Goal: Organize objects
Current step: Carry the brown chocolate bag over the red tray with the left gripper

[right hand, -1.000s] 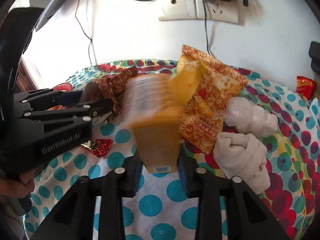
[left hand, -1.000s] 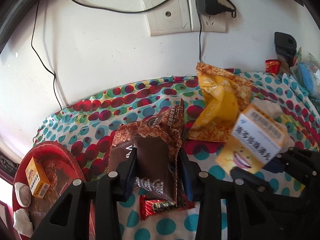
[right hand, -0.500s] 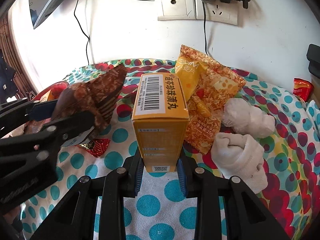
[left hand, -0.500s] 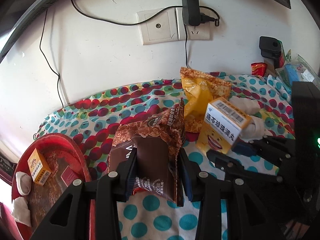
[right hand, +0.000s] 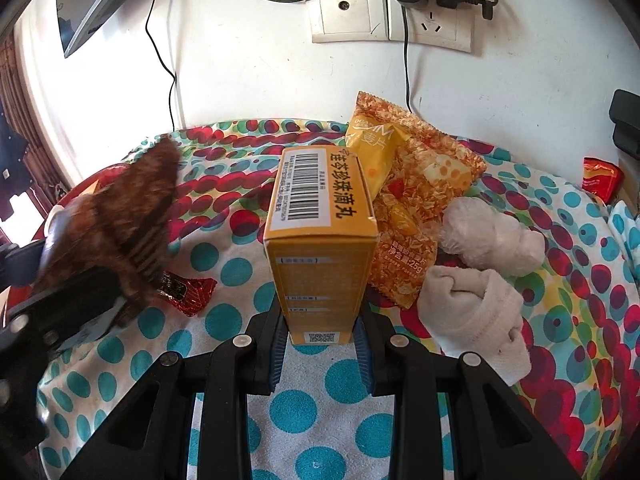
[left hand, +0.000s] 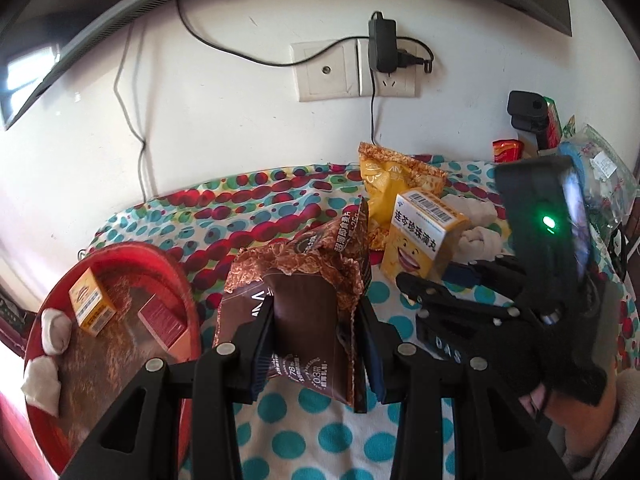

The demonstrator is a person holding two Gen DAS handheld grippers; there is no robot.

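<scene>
My left gripper (left hand: 316, 344) is shut on a brown snack bag (left hand: 304, 304), held above the spotted cloth (left hand: 280, 436). In the right wrist view that bag (right hand: 120, 216) shows blurred at the left. My right gripper (right hand: 320, 350) is shut on a yellow medicine box (right hand: 320, 240), barcode face up; the same box (left hand: 420, 240) appears right of centre in the left wrist view. A red round tray (left hand: 168, 276) at the lower left holds a small yellow box (left hand: 90, 304), a red box (left hand: 164, 322) and white wads (left hand: 54, 330).
On the cloth lie a yellow-orange snack bag (right hand: 416, 208), two white rolled cloths (right hand: 472, 308), and a red candy wrapper (right hand: 188, 292). A white wall with sockets (right hand: 392, 12), a plugged charger and cables stands behind. Clutter sits at the far right (left hand: 592, 176).
The left gripper drew back and up with the brown bag, bringing more of the red tray into view. The yellow box was blurred, now holds steady in the right gripper.
</scene>
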